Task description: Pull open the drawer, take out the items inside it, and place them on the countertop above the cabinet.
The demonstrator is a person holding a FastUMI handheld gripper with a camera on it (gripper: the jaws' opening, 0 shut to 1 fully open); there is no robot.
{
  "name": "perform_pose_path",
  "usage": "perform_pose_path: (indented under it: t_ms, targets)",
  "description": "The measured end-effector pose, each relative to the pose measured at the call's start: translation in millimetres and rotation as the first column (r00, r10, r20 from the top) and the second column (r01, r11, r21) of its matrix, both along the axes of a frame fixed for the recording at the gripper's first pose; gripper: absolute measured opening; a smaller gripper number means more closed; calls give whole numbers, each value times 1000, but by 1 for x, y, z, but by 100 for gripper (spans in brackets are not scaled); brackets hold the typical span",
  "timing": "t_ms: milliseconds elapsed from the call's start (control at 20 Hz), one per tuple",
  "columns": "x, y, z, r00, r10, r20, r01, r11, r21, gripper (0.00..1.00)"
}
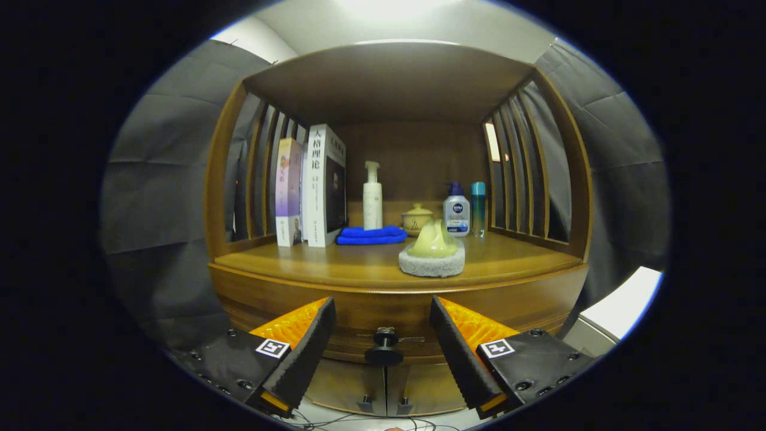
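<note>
A wooden cabinet stands ahead with a closed drawer front (395, 314) under its countertop (335, 266). A small dark round knob (384, 347) sticks out of the drawer front. My gripper (383, 344) is open, its two fingers spread to either side of the knob, which sits in the gap between them without either finger touching it. On the countertop, near its front edge and right of centre, rests a yellow-green scrubber on a grey sponge pad (432, 254). The inside of the drawer is hidden.
At the back of the countertop stand two books (314, 188), a white pump bottle (372, 197), a folded blue cloth (371, 235), a small lidded pot (417, 218), a blue-capped bottle (456, 212) and a slim teal bottle (478, 206). Slatted side walls and a roof enclose it.
</note>
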State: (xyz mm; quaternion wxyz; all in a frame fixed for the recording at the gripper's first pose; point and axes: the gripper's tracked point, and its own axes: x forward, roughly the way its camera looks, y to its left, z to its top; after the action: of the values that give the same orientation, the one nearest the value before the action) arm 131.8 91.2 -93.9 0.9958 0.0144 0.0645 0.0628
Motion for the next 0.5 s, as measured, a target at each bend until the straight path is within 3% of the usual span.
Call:
perform_pose_path:
  t_ms: [500]
  targets:
    - [-99,-35,87,991,63,120,-58,997,-43,100]
